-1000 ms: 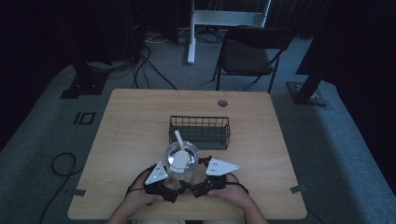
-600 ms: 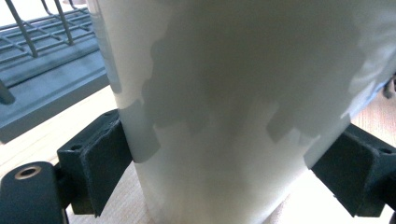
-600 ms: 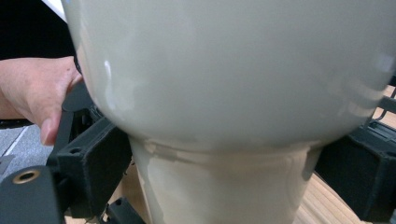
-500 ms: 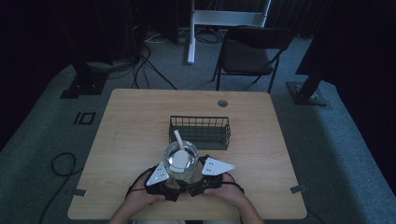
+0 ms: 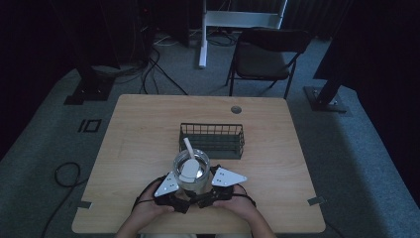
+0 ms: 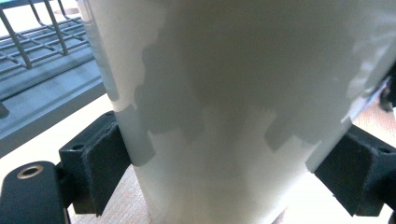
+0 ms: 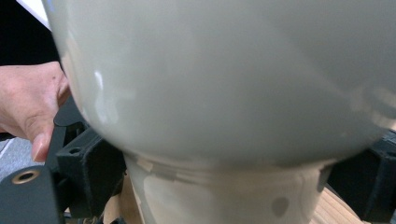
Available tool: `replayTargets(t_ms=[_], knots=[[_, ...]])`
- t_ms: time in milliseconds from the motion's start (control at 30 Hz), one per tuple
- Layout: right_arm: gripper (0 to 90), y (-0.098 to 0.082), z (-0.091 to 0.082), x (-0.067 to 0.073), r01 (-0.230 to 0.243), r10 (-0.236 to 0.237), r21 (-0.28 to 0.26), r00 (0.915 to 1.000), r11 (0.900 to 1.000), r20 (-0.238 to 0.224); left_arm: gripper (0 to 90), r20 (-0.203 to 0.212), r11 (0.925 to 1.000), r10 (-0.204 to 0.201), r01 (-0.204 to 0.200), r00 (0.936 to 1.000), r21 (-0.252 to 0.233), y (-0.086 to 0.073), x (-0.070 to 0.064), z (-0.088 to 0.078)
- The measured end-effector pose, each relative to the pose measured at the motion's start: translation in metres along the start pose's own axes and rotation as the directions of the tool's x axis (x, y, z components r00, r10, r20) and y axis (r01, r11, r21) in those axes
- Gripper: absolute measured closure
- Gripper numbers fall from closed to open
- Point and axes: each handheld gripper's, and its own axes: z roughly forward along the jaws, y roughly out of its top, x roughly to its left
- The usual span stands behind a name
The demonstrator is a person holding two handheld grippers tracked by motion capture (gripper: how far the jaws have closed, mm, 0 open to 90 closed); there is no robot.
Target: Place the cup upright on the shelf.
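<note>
both grippers are clamped on the same thing: the left gripper (image 5: 179, 191) and the right gripper (image 5: 207, 189) sit side by side at the near edge of the table (image 5: 138, 129), each gripping the pale jar (image 5: 191, 171) from the near side. in the left gripper view the black pads (image 6: 105, 158) press the jar's straight wall low down, with the wood of the tabletop just beneath; in the right gripper view the jaws close round a narrower part under the jar's bulging side (image 7: 224, 70), and the person's left hand (image 7: 28, 102) shows close by. so the jar stands upright, its long axis vertical, between and just beyond the two tools, roughly centred on the near half of the table. a white spoon-like utensil (image 5: 188, 157) sticks out of its mouth, leaning towards the far side. directly beyond the jar, near but apart from it, is the dark wire basket (image 5: 212, 140), its long side running left to right. if the jar is bound for that basket, the path looks like straight up and away from the person, and neither hand is clearly nearer; both would have to rise together to keep it level.
</note>
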Motion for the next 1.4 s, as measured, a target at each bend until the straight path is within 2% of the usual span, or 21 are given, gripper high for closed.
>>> replayTargets(t_ms=[100,233,400,600,700,867,1100,1267,1300,1400], knots=[[8.5,0.001,-0.001,0.000,0.007,-0.007,0.008,1.0000,1.000,-0.004,11.5,0.001,0.9999,0.014,-0.014,0.9999,0.005,0.001,0.000,0.000],[8.7,0.001,-0.002,0.001,0.001,-0.001,0.006,0.9999,1.000,0.011,11.6,0.011,0.9998,0.013,-0.014,0.9999,0.014,0.003,0.002,0.000],[8.8,0.002,-0.003,0.000,-0.018,0.018,0.002,0.9996,1.000,0.023,11.7,0.017,0.9991,0.024,-0.025,0.9996,0.034,0.007,0.002,0.001],[8.8,0.005,-0.007,-0.001,-0.024,0.024,-0.005,0.9991,1.000,0.035,11.7,0.036,0.9991,0.028,-0.029,0.9989,0.031,0.016,0.003,0.004],[8.8,0.010,-0.012,-0.003,-0.012,0.012,-0.013,0.9990,1.000,0.042,11.7,0.041,0.9990,0.037,-0.038,0.9985,0.023,0.024,0.003,0.005],[8.8,0.020,-0.019,-0.008,0.006,-0.005,-0.025,0.9988,1.000,0.050,11.8,0.044,0.9968,0.073,-0.075,0.9964,0.029,0.039,0.005,0.008],[8.8,0.033,-0.028,-0.021,-0.001,0.004,-0.048,0.9983,0.999,0.058,11.7,0.060,0.9973,0.064,-0.066,0.9962,0.032,0.061,0.010,0.016],[8.8,0.044,-0.033,-0.028,0.011,-0.007,-0.053,0.9978,0.999,0.066,11.8,0.059,0.9958,0.085,-0.087,0.9946,0.029,0.075,0.013,0.018],[8.8,0.046,-0.034,-0.030,0.013,-0.009,-0.056,0.9977,0.998,0.068,11.8,0.058,0.9942,0.100,-0.102,0.9933,0.032,0.082,0.016,0.019],[8.8,0.056,-0.036,-0.038,0.018,-0.014,-0.062,0.9970,0.998,0.076,11.7,0.061,0.9930,0.107,-0.110,0.9923,0.042,0.093,0.022,0.021]])
